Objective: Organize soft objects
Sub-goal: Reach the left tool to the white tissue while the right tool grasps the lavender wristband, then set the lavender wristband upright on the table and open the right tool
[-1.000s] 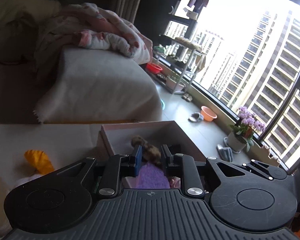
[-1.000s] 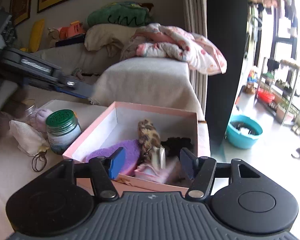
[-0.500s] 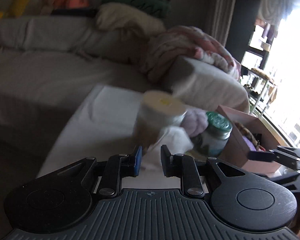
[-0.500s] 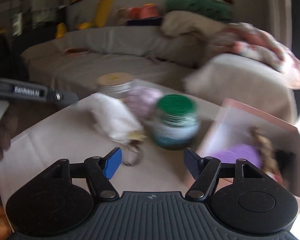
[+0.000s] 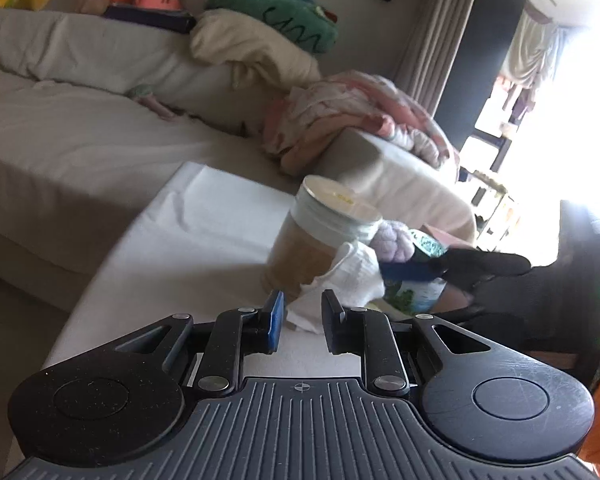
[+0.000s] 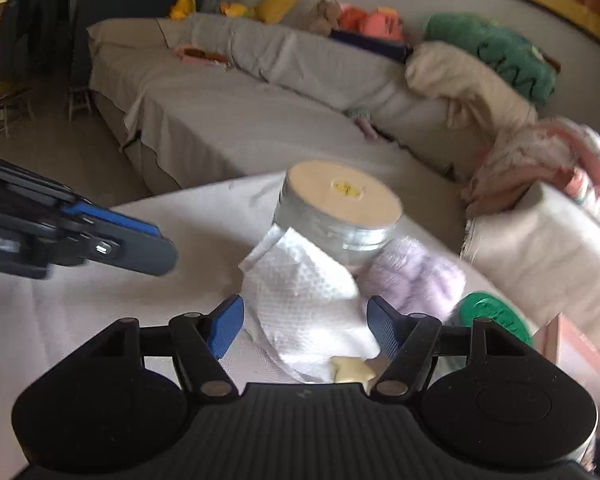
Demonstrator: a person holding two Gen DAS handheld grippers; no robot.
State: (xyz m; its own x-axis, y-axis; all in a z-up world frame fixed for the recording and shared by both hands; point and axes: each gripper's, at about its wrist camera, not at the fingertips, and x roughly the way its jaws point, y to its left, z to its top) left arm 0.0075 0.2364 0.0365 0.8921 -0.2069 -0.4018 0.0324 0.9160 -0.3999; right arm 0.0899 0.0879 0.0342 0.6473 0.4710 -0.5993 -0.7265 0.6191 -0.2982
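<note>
Looking along the left tool (image 5: pixel 299 322): fingers parted by a narrow gap, nothing held, white cloth (image 5: pixel 340 284) just beyond the tips at frame centre. Leaning against a tall beige-lidded jar (image 5: pixel 320 240) on the white-covered surface (image 5: pixel 188 248). Lilac fluffy item (image 5: pixel 392 242) right of the jar, touching the cloth; green-lidded jar (image 5: pixel 420 280) partly hidden behind the right tool (image 5: pixel 452 266) at mid-right.

Looking along the right tool (image 6: pixel 303 322): spread wide, empty, fingers flanking the white cloth (image 6: pixel 308 308) without clear contact. Beige-lidded jar (image 6: pixel 340 208) behind, lilac item (image 6: pixel 416 280) to its right, green lid (image 6: pixel 496 318) at right, pale star shape (image 6: pixel 350 369) beside the cloth's lower edge. Left tool (image 6: pixel 112 240) at the left edge. Pink box (image 6: pixel 580 360) corner at lower right.
</note>
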